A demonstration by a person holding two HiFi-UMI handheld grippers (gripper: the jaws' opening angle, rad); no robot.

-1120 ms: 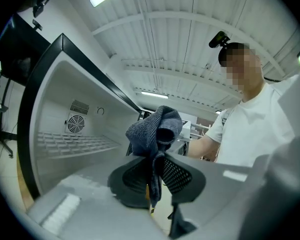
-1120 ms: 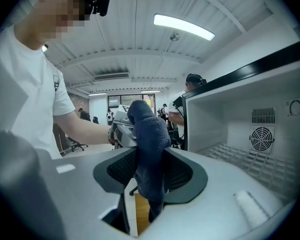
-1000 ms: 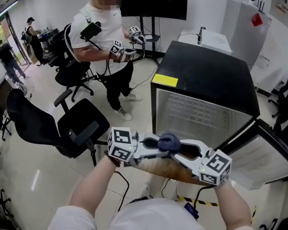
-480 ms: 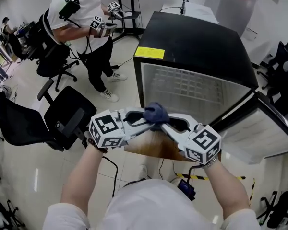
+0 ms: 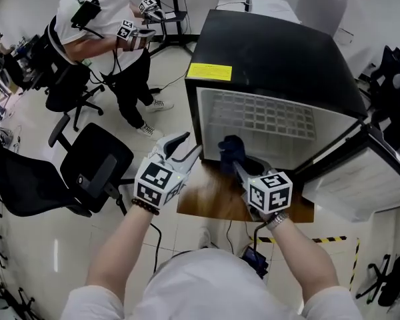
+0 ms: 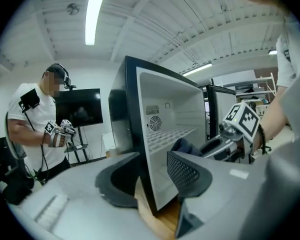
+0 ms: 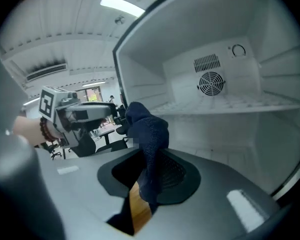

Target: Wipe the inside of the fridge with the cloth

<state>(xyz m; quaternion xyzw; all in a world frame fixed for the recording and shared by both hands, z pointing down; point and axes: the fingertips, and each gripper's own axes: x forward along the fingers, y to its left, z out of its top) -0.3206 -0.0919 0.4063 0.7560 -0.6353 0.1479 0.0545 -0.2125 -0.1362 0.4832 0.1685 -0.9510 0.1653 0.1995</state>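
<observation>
Bunched navy cloth (image 5: 232, 152), open black fridge (image 5: 273, 52)

Office-style research lab, by every sign. Glossy white floor (image 5: 27, 245) underfoot, black swivel chairs (image 5: 97, 169) scattered about, cluttered desks (image 5: 13, 65) at the far left. Overhead, a strip light (image 6: 95, 9) and a ceiling air-conditioning unit (image 7: 45, 70). Dark screen (image 6: 79, 107) on a stand by the wall. Small black fridge (image 5: 273, 52) parked mid-room on a wooden board (image 5: 213, 202), door open, yellow-and-black tape (image 5: 333, 239) on the floor beside it. Second person (image 5: 100, 19) in a white shirt standing near the chairs, marker-cube tools (image 5: 137, 29) in hand and a black device (image 5: 87, 12) strapped to the shirt.
</observation>
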